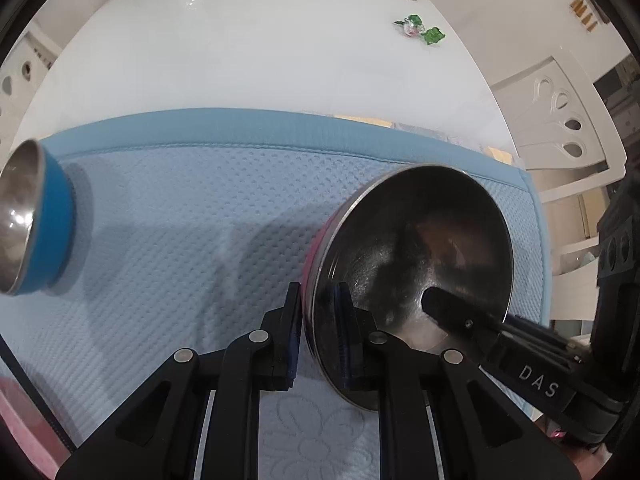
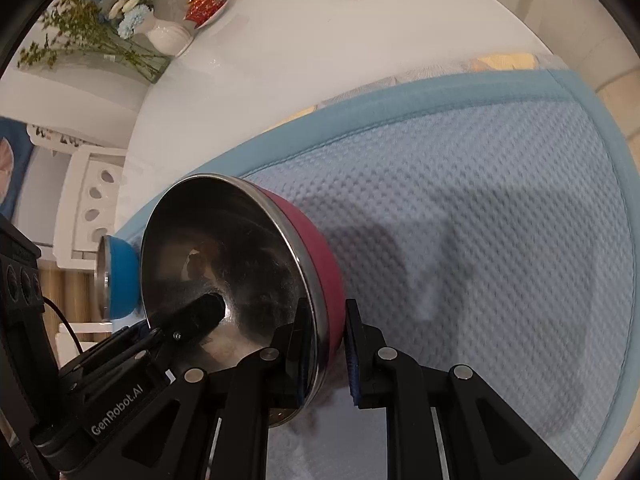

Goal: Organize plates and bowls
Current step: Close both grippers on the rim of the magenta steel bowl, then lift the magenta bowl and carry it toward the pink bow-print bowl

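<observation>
Bowls: two (pink bowl (image 1: 420, 256) double-clawed, blue bowl (image 1: 36, 216) free).

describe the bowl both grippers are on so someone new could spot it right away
On the white table lies a light blue quilted mat. On the mat, the pink bowl has a steel inside, with the left gripper and right gripper shut on opposite sides of its rim. Its only neighbour, the blue bowl, is smaller and untouched.

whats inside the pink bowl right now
Nothing loose: the pink bowl shows bare steel, with one finger of the left gripper and one of the right gripper inside its rim. The fingers hide small patches.
</observation>
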